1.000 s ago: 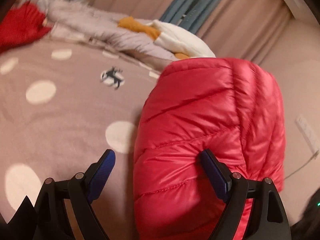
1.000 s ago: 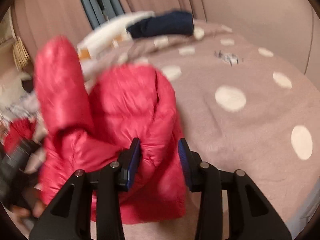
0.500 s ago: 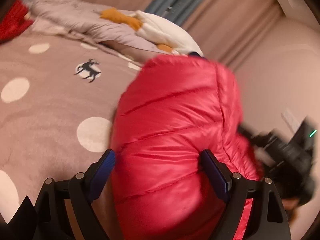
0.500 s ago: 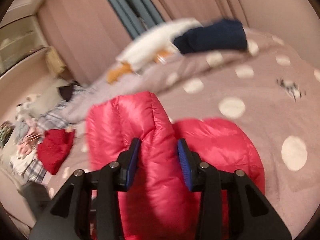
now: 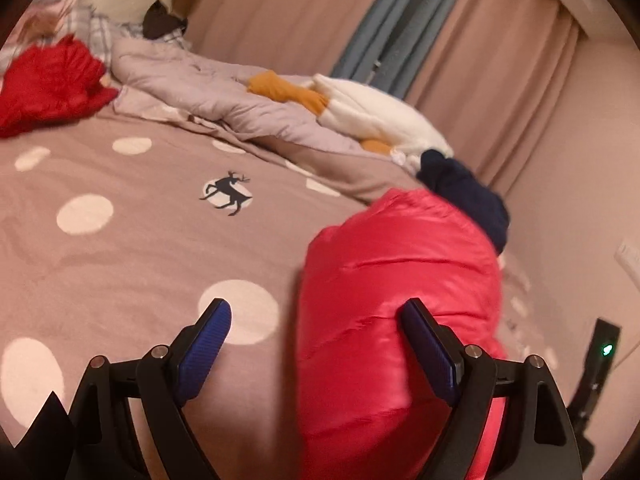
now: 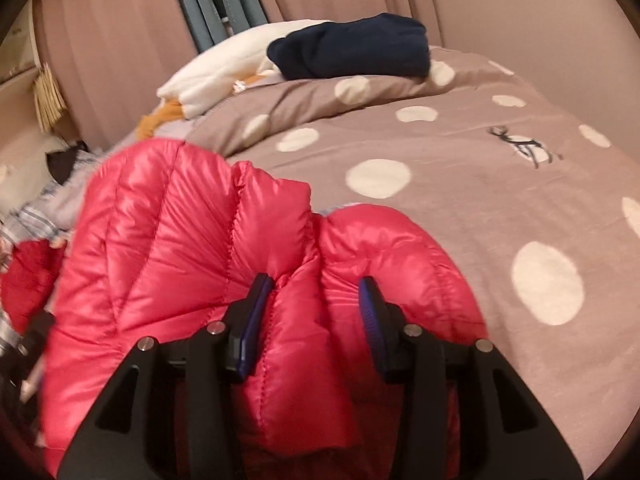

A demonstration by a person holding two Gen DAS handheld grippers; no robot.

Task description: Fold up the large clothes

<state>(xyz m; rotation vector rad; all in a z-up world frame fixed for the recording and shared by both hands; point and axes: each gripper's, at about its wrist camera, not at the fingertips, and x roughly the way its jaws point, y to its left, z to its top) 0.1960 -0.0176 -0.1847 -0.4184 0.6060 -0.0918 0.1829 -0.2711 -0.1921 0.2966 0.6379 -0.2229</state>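
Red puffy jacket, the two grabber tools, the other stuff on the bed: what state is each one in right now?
Red jacket: bunched in puffy folds on the bed, not folded flat.
Right gripper: closed on a ridge of the jacket.
Left gripper: wide open, holding nothing; one finger against the jacket.
Navy garment: folded, resting on the pillow.
White plush toy: lying on its side.
Bedspread: spread, lightly wrinkled.
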